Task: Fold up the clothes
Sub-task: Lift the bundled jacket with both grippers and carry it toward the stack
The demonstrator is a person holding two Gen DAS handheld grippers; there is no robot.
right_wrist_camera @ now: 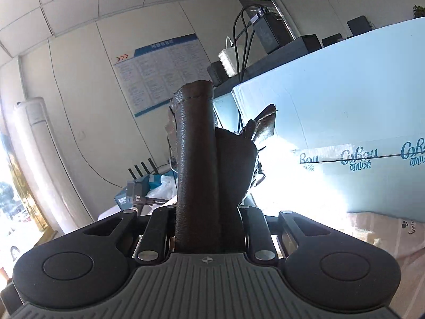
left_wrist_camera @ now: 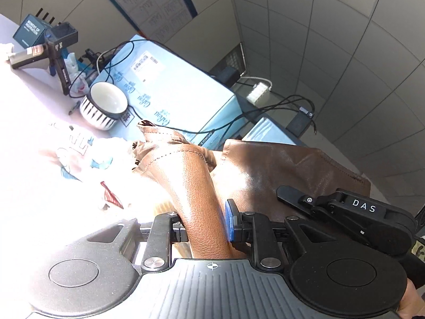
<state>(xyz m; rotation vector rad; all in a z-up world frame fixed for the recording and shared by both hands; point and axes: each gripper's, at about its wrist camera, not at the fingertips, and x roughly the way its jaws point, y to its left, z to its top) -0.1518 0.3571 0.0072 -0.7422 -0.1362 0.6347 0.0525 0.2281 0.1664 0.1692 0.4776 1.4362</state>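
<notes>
Both grippers are clamped on the brown leather garment [left_wrist_camera: 202,202], left gripper [left_wrist_camera: 204,228] and right gripper [right_wrist_camera: 204,226] each pinching an edge, probably so it's lifted and stretched for a fold. At 11 o'clock the blue box [left_wrist_camera: 172,90] reads "CoRou"; the other gripper's arm says "DAS".

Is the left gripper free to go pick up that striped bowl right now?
Probably not: the left gripper is shut on the brown leather garment, which the right gripper also holds. The striped bowl sits uncovered on the table, beyond the cloth.
</notes>
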